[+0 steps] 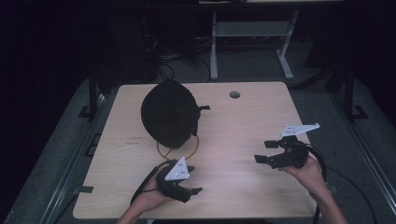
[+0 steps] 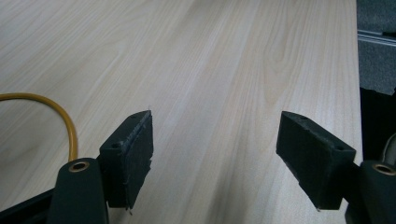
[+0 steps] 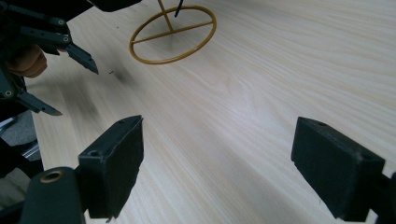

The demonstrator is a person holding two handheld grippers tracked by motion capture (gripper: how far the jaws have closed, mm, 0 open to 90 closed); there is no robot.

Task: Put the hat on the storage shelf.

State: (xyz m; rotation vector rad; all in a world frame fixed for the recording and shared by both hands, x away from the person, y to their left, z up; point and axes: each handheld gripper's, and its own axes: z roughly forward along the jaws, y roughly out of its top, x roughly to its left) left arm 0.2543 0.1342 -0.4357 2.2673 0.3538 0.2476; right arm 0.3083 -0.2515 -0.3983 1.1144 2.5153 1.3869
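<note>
In the high view the yellow ring stand [image 1: 178, 150] under the black cap [image 1: 169, 113] sits just above the left gripper [image 1: 192, 179], nearer than the right gripper [image 1: 264, 151] at right; both sets of jaws gape wide, holding nothing.

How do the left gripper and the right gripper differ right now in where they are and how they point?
The left gripper sits near the table's front edge, close to the yellow ring stand under the black cap; the right gripper is off to the right, farther from the stand. The left gripper points right, the right gripper points left, toward the stand. Both are open, holding nothing, above bare wood.
</note>
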